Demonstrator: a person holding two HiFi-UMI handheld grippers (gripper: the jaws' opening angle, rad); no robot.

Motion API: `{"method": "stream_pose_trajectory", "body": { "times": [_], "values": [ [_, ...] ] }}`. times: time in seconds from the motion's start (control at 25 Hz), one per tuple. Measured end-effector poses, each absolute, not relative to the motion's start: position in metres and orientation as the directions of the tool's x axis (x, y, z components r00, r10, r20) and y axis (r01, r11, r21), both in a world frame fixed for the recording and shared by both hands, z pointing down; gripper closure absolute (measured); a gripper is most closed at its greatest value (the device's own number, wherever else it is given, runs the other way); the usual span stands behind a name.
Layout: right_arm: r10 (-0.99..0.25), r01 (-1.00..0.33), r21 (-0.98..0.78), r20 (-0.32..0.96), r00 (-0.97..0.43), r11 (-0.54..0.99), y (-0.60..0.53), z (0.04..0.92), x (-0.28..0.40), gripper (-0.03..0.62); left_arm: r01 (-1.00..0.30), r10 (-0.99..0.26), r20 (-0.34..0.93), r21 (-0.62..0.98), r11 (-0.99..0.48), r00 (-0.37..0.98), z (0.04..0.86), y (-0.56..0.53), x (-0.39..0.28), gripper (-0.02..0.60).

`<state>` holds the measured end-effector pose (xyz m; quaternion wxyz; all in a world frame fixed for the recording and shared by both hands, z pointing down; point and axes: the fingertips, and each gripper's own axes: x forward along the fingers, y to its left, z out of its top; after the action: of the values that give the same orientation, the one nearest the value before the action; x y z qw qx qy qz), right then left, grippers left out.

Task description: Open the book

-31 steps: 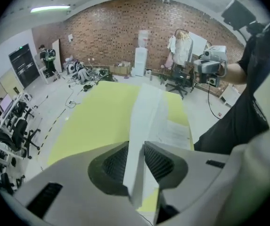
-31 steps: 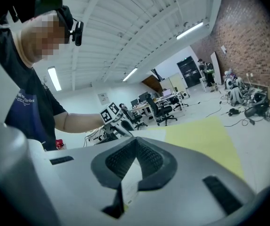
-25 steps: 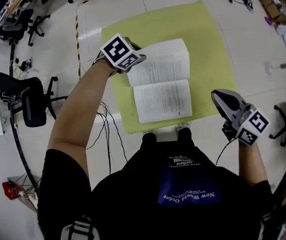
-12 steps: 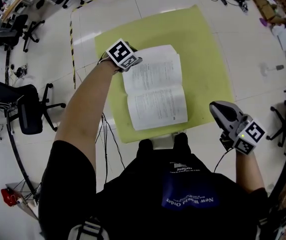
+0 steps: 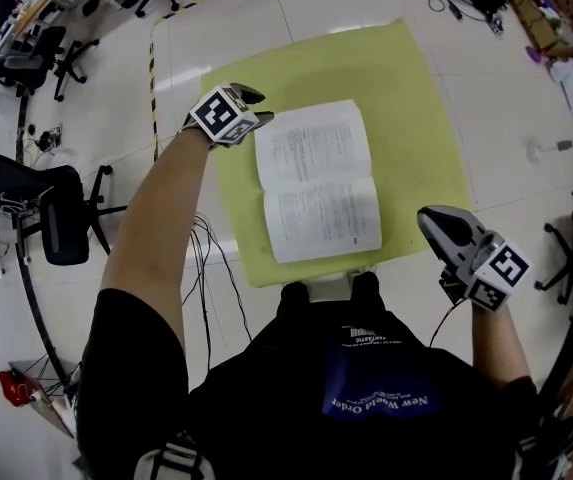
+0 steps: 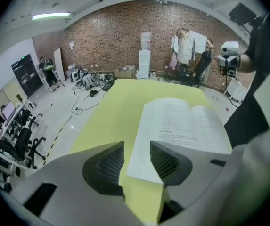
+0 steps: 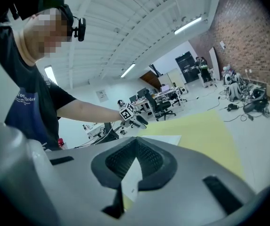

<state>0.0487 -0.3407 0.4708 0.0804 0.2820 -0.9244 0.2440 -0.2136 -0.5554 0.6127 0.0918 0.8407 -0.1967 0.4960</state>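
The book point(image 5: 318, 180) lies flat open on the yellow bench point(image 5: 406, 78), just off the tips of the left gripper point(image 5: 250, 95), with its near page corner showing in the gap. Those fingers point(image 6: 107, 163) have just been opening and stand spread, pinching nothing. The pages look thin, light and floppy, easy to crease, so I'd take any further leaf softly at its outer edge. The left forearm is stretched out with the gripper tipped steeply down, while the right gripper point(image 5: 436, 220) hangs well apart from the book, fingers pressed together and empty

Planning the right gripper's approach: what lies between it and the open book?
Nothing but bare yellow mat between right gripper and book, as the head view shows.
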Motion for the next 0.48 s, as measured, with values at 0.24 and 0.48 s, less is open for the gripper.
{"method": "stream_pose_trajectory", "body": {
  "times": [0.24,0.48],
  "values": [
    [-0.465,-0.54,-0.394,0.276,-0.841,0.743,-0.34,0.465,0.036,0.608,-0.505,-0.313,0.748,0.033,-0.863,0.585,0.587,-0.525,-0.204,0.413],
    [-0.463,-0.533,-0.367,0.264,-0.846,0.762,-0.34,0.449,0.024,0.608,-0.604,-0.453,0.476,0.234,-0.762,0.754,0.528,-0.474,-0.199,0.413]
  ]
}}
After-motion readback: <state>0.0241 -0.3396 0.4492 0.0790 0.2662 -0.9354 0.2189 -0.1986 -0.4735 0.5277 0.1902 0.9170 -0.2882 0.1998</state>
